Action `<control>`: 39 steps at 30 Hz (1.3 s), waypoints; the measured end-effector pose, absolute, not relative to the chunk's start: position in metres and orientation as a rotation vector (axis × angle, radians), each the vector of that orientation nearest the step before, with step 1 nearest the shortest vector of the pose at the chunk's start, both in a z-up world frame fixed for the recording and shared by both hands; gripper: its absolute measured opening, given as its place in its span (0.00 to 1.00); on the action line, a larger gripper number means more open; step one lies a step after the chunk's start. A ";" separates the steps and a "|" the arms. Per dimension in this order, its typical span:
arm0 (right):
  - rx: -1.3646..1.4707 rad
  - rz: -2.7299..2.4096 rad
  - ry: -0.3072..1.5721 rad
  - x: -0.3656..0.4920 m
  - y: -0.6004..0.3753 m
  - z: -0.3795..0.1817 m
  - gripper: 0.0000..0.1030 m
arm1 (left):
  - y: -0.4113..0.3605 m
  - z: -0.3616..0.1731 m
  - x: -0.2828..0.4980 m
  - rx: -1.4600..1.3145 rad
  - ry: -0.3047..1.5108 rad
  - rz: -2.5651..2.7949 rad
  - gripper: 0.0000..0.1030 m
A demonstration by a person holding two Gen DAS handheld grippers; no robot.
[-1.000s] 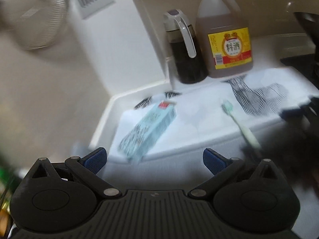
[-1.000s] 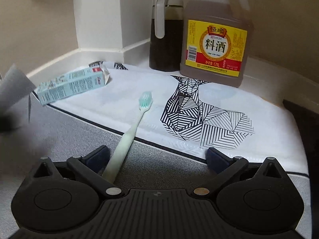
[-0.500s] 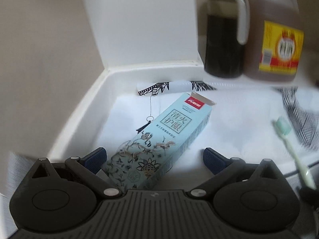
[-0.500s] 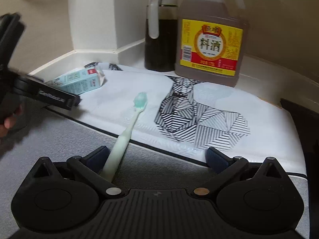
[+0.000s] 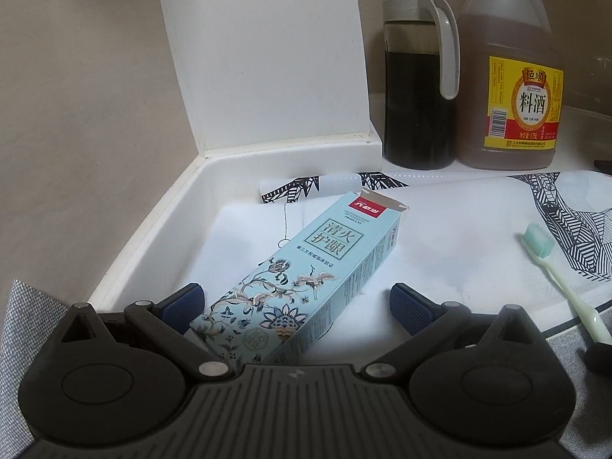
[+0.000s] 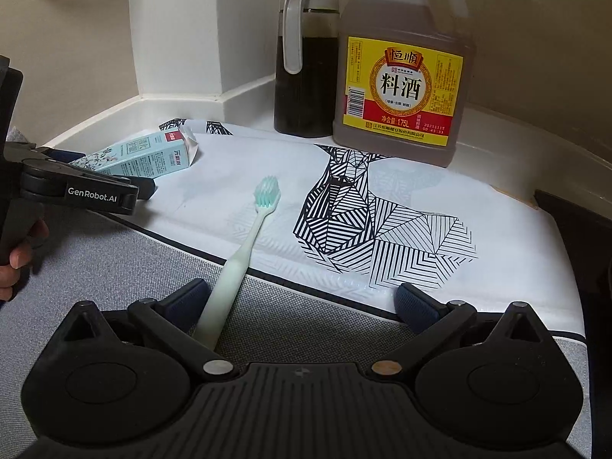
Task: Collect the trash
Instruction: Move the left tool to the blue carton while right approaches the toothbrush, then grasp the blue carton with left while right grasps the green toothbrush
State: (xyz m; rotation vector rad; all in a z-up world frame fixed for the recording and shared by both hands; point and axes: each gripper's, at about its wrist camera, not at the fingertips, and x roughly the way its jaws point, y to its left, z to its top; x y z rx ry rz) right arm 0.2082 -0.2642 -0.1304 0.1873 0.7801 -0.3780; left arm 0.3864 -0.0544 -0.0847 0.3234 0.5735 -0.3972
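Note:
A light blue toothpaste box (image 5: 302, 279) with an open end flap lies on the white patterned mat (image 5: 440, 252). My left gripper (image 5: 296, 304) is open, and the box's near end lies between its fingers, close to the left one. The box also shows in the right wrist view (image 6: 143, 157), with the left gripper (image 6: 76, 189) beside it. A pale green toothbrush (image 6: 244, 252) lies on the mat, its handle end beside my right gripper's left finger. My right gripper (image 6: 302, 300) is open.
A dark sauce jug (image 5: 419, 72) and a large cooking wine bottle (image 5: 512, 76) stand at the back against the wall. A white corner pillar (image 5: 264, 57) and raised white counter rim (image 5: 153, 222) bound the left. Grey cloth (image 6: 114, 260) covers the near edge.
My left gripper swung in from the left and came down to the toothpaste box, which now lies between its open fingers. My right gripper crept slightly forward along the toothbrush handle.

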 end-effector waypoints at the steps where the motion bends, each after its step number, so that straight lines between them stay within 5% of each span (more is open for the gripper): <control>1: 0.188 -0.378 0.780 0.208 -0.264 -0.130 1.00 | -0.055 -0.085 0.387 0.324 0.573 -0.397 1.00; 24: 0.189 -0.373 0.778 0.208 -0.265 -0.130 0.98 | -0.056 -0.084 0.386 0.324 0.571 -0.385 1.00; 25: 0.186 -0.364 0.774 0.207 -0.263 -0.129 0.94 | -0.056 -0.082 0.383 0.335 0.559 -0.341 1.00; 26: 0.179 -0.345 0.762 0.205 -0.260 -0.127 0.78 | -0.058 -0.081 0.379 0.354 0.538 -0.292 0.96; 27: 0.165 -0.313 0.745 0.204 -0.256 -0.125 0.59 | -0.057 -0.079 0.377 0.356 0.522 -0.281 0.80; 28: 0.152 -0.287 0.733 0.203 -0.253 -0.123 0.50 | -0.056 -0.078 0.376 0.350 0.529 -0.283 0.71; 30: 0.151 -0.274 0.722 0.202 -0.252 -0.121 0.16 | -0.052 -0.072 0.375 0.318 0.551 -0.290 0.63; 36: 0.271 -0.271 0.650 0.194 -0.268 -0.114 0.13 | -0.050 -0.051 0.353 0.303 0.534 -0.310 0.43; 39: 0.285 -0.273 0.609 0.191 -0.268 -0.110 0.13 | -0.050 -0.050 0.344 0.307 0.548 -0.312 0.43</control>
